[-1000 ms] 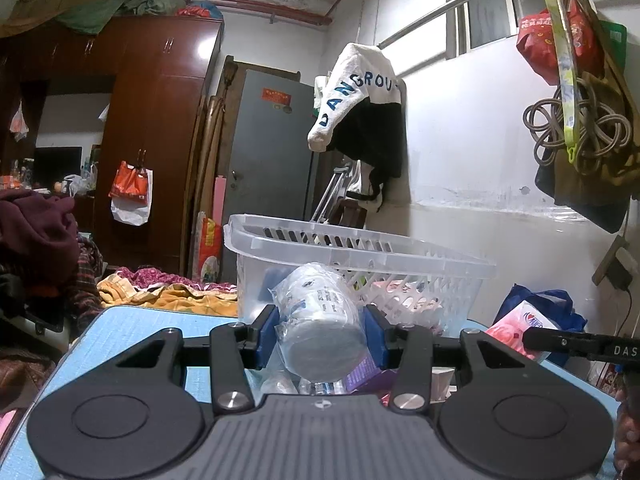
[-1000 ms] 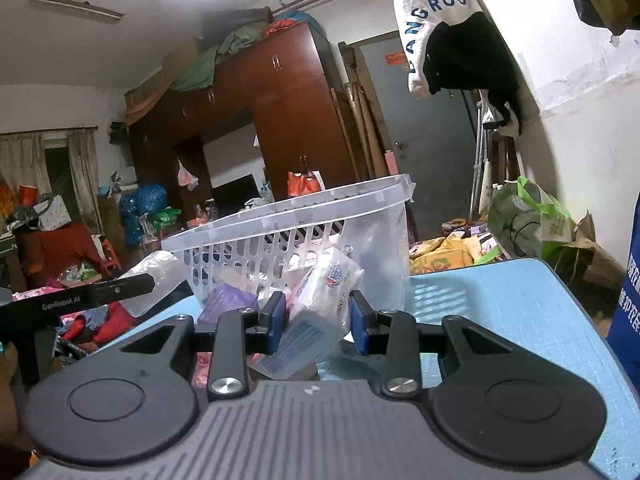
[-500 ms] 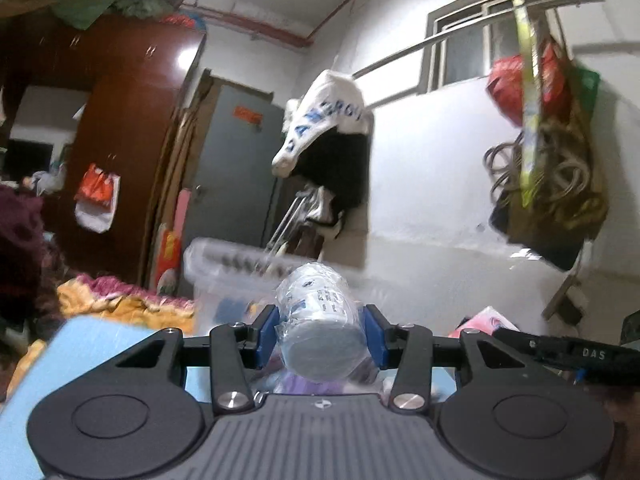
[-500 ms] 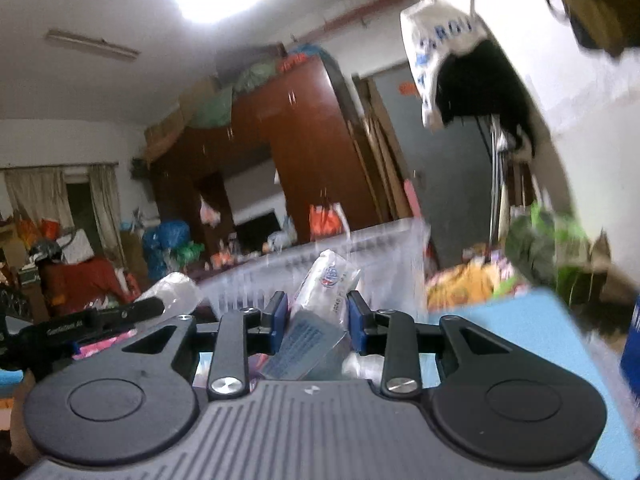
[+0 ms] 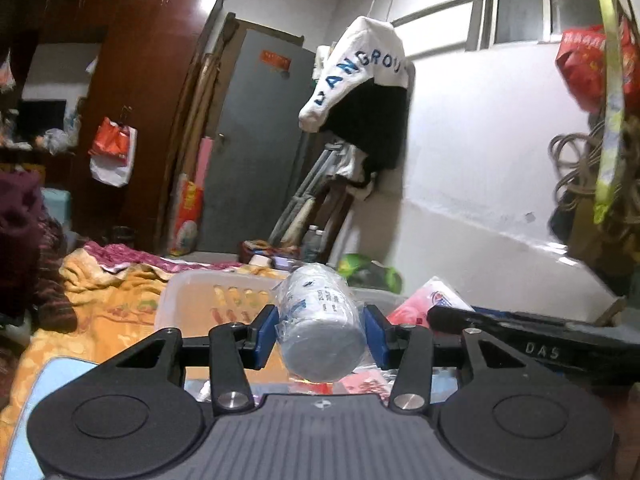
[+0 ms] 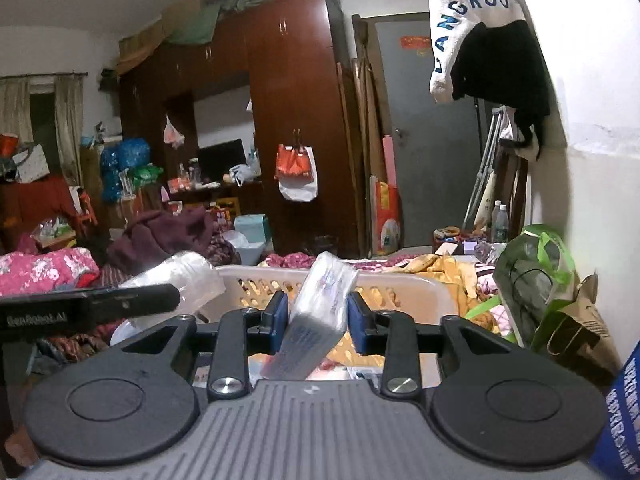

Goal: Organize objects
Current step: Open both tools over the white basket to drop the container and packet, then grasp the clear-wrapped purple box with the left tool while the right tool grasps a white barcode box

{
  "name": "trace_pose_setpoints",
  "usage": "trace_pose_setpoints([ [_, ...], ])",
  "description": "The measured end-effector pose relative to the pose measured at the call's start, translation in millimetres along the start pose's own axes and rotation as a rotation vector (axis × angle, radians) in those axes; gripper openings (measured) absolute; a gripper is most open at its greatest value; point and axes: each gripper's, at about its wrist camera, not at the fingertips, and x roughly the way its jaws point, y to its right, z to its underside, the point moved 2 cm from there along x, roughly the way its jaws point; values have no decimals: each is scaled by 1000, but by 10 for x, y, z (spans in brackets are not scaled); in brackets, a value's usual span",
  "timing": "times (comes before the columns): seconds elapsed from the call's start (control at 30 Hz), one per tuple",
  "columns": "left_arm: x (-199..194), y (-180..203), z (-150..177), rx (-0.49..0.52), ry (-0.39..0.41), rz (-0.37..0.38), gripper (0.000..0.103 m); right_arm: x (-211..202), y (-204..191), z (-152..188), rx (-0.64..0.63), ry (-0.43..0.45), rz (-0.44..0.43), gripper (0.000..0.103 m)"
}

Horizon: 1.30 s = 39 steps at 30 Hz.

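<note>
Left gripper: jaws have just been opening, with a plastic-wrapped white roll between them. The roll lies lengthwise along the jaws, flat end toward the camera. There are small gaps between the blue pads and the wrap on both sides, so the pads look to be off it; contact on the far part of the roll is not visible.

Right gripper: jaws have also just been opening, with a flat tissue pack between them. The pack is tilted, top leaning toward the right pad and lower end dropping toward the left and under the jaw line. The right pad looks clear of it. At the left pad I can't tell whether it is touching or apart.

Both loads sit above a white slotted plastic basket, whose rim lies just ahead of and below each pair of jaws. In the left view, pink and red packets lie in the basket right of the jaws, and the right gripper's black body crosses just behind the right jaw. In the right view, the left gripper's black body comes in from the left with the wrapped roll showing past it, level with the jaws.

A yellow patterned blanket lies beyond the basket. A blue table surface shows under the left jaw's mount.
</note>
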Motion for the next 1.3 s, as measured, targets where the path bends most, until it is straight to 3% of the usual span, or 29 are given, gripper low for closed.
trace_pose_setpoints([
  [0.03,2,-14,2,8,3,-41,77,-20,10,24,12,8,-19,68],
  [0.07,-2,-18,10,7,0,-62,88,-102,24,50,27,19,-40,81],
  [0.1,-52,-25,15,4,2,-51,87,-235,52,72,41,50,-60,102],
  [0.13,-141,-32,40,6,11,-25,87,-426,90,112,52,101,-67,103],
  [0.2,-401,-20,142,38,32,-20,88,-795,201,248,99,159,-88,103],
  [0.3,-788,-11,452,78,42,-13,89,-1011,314,538,122,141,-85,103],
  [0.47,-937,-187,1005,64,-96,-49,90,-626,339,995,87,-139,82,103],
  [0.6,-907,-239,1256,77,-178,-67,90,-354,360,1141,87,-255,30,103],
  [0.73,-830,-201,1366,90,-235,-66,90,-204,379,1210,99,-310,24,99],
  [0.87,-773,-69,1320,139,-236,-111,90,-166,388,1235,112,-331,27,91],
  [1.03,-633,91,1375,197,-310,-157,90,-210,339,1256,59,-314,37,80],
  [1.1,-617,88,1383,188,-321,-151,84,-240,342,1254,58,-306,36,69],
  [1.13,-613,80,1381,185,-323,-149,74,-263,353,1260,60,-308,41,67],
  [1.3,-719,35,1366,156,-261,-116,71,-403,366,1251,71,-268,28,65],
])
